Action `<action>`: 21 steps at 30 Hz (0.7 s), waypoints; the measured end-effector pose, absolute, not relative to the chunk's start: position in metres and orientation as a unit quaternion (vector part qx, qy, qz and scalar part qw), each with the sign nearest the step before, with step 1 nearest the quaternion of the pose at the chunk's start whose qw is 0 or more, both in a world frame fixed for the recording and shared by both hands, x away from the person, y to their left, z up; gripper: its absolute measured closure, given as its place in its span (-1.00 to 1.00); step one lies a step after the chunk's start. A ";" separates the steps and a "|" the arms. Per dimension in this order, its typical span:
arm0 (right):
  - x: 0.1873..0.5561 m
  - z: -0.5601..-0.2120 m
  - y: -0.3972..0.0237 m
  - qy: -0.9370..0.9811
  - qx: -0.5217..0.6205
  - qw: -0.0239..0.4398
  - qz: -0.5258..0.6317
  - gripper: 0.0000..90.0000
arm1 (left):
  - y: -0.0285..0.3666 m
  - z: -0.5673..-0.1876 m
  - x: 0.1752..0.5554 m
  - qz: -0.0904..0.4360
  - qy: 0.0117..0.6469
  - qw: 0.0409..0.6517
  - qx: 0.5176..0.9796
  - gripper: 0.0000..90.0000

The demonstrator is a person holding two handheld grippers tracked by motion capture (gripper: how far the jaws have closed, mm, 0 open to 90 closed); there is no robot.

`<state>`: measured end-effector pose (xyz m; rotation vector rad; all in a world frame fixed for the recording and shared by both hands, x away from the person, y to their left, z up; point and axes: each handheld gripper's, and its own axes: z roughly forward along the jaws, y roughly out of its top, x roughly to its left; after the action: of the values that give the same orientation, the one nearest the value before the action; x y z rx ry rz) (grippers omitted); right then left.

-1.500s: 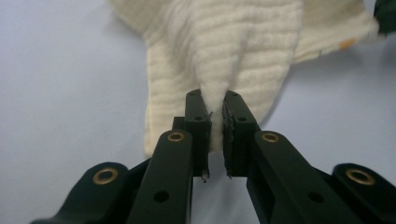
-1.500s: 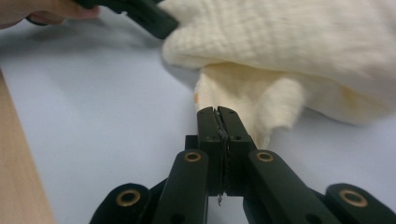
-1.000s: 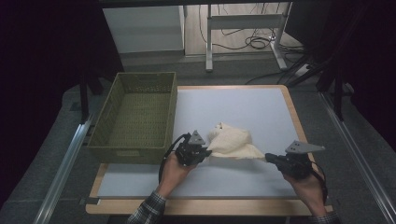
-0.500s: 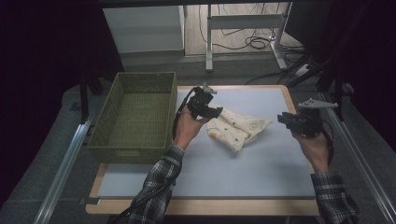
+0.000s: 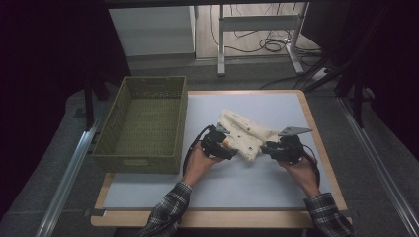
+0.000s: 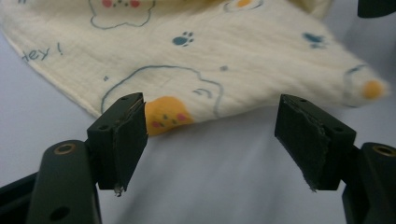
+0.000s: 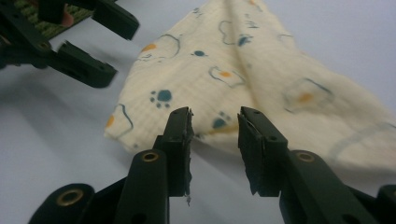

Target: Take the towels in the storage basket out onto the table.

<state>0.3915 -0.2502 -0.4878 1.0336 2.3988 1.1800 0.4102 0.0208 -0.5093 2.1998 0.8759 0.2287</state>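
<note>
Jaws of the left gripper (image 5: pixel 228 149) stand released and wide at the near edge of the cream printed cloth (image 5: pixel 245 133), and those of the right gripper (image 5: pixel 269 149) are parted narrowly at its other near corner. High view: both hands have drawn back toward the person since half a second ago; the cloth lies mid-table (image 5: pixel 227 185), right of the green basket (image 5: pixel 143 126).

Left gripper view: the cloth (image 6: pixel 224 56) lies just beyond the jaws.

Right gripper view: the cloth (image 7: pixel 261 70) edge appears between the jaws, contact uncertain.
</note>
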 end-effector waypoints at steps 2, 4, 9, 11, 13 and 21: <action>0.395 -0.491 -0.245 0.831 0.355 0.141 0.405 0.42 | 0.020 -0.517 0.416 0.090 0.350 0.374 0.854 -0.43; 0.407 -0.508 -0.237 0.847 0.358 0.167 0.356 0.42 | 0.020 -0.525 0.423 0.093 0.357 0.370 0.853 -0.35; 0.408 -0.524 -0.247 0.844 0.366 0.162 0.358 0.63 | 0.015 -0.532 0.430 0.121 0.353 0.369 0.851 0.20; 0.406 -0.523 -0.247 0.844 0.366 0.166 0.355 0.74 | 0.014 -0.532 0.430 0.128 0.354 0.368 0.850 0.35; 0.403 -0.523 -0.247 0.846 0.366 0.161 0.353 0.98 | 0.014 -0.532 0.430 0.124 0.353 0.369 0.850 0.84; 0.386 -0.488 -0.277 0.842 0.372 0.201 0.335 1.00 | 0.038 -0.482 0.422 0.141 0.360 0.382 0.840 0.86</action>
<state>0.3864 -0.2775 -0.4882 1.0382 2.3525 0.9351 0.4219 0.0378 -0.4822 2.1417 0.9171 0.3585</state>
